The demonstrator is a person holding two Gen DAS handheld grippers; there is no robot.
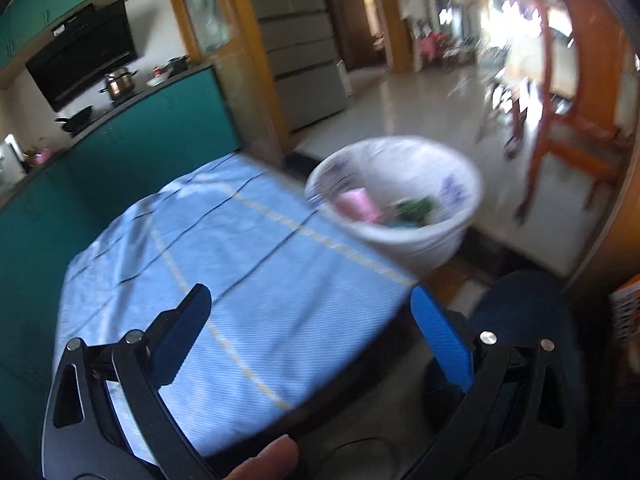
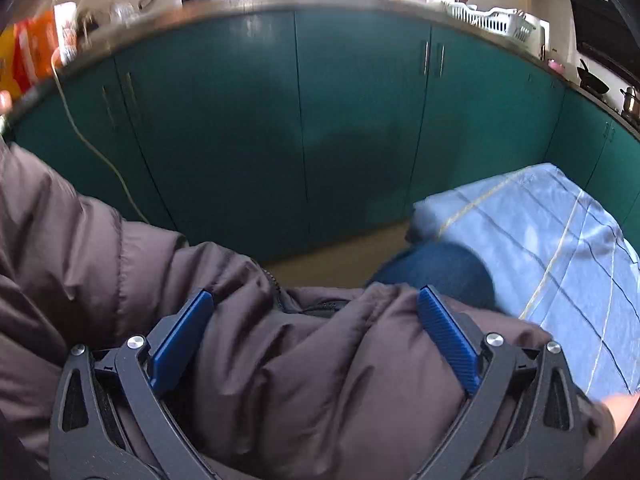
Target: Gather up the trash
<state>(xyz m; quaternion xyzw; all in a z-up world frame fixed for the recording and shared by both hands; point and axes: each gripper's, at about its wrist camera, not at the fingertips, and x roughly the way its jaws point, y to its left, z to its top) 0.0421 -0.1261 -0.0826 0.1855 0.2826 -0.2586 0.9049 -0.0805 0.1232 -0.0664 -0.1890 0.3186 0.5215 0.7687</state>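
Presently, in the left wrist view, the left gripper is held wide open with nothing between its blue pads, above the near edge of a small counter draped in a blue checked cloth. No trash is seen on the cloth; the only trash in view lies in a white lined bin just off the counter's far right corner, where a pink wad and something green can be made out, though blur hides what they are. A fingertip shows at the bottom edge, and a knee in dark blue trousers sits to the right of the counter. A wooden chair stands well beyond the bin on the pale floor. In the right wrist view, the right gripper is likewise spread wide and empty, pointed over a brown padded jacket, with teal cabinets ahead and the counter's cloth to the right. As a judgement, collecting appears nearly or wholly done, unless pieces lie out of frame. The cloth could be snagged by a low gripper and dragged off, and the bin, being light and close to the corner, could be knocked over by a careless sweep. The jacket and knee crowd the right gripper's path to the counter.
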